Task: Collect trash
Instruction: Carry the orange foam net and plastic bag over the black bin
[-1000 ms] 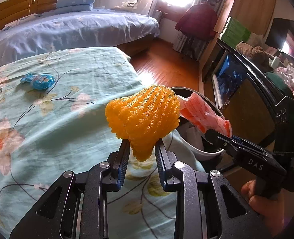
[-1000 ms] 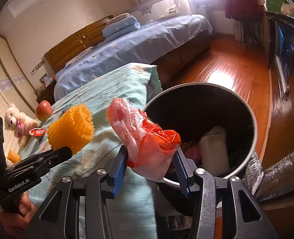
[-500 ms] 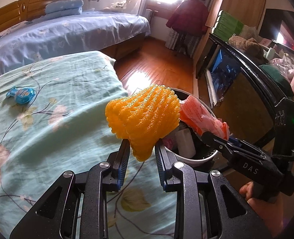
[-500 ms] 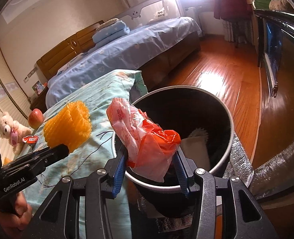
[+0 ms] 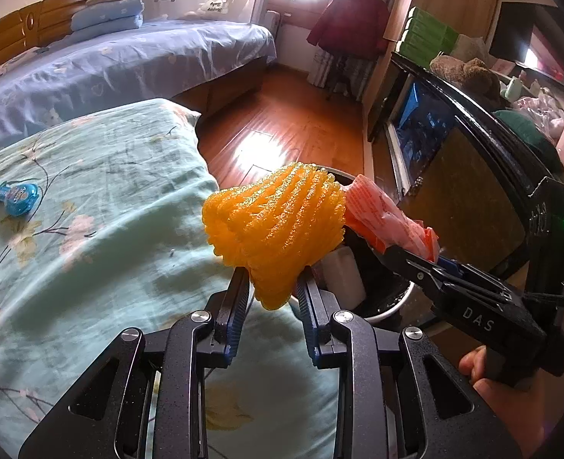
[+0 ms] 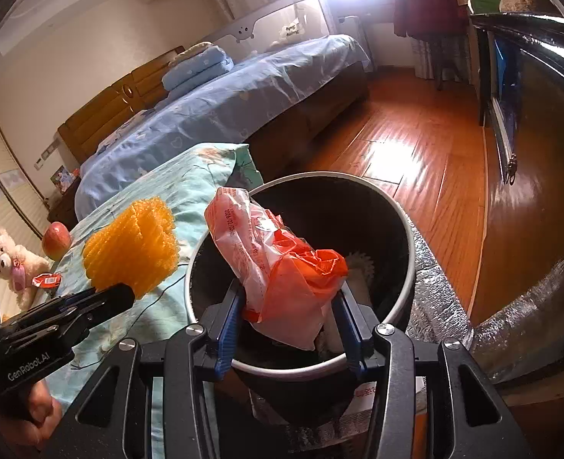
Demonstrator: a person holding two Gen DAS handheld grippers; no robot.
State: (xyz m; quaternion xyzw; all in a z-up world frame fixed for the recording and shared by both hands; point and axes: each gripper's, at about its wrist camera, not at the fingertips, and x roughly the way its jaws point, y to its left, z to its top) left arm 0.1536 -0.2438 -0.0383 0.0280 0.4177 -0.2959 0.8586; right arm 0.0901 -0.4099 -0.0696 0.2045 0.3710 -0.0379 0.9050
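Trash in two pieces, both clamped and both near the bin [image 6: 406, 229]. Orange foam net [image 5: 278, 229] pinched by its narrow end in the left hand-held gripper [image 5: 272, 287], jaws narrow and pressing on it, the wide ribbed end fanning up past the fingertips. From the right wrist view, net [image 6: 132, 248] just left of the bin's rim, over the flowered bedspread [image 6: 190, 176] and not over the opening. Red and white plastic wrapper [image 6: 282, 267] gripped in the right hand-held gripper [image 6: 289, 306], jaws moderately spread and closed on its crumpled lower part, the rest sticking up and leaning left. Wrapper directly above the bin's open mouth. Inside the bin, some pale rubbish. Farther from the bin on the bedspread: a small blue packet [image 5: 14, 194], an apple [image 6: 56, 235], a small red packet [image 6: 46, 280].
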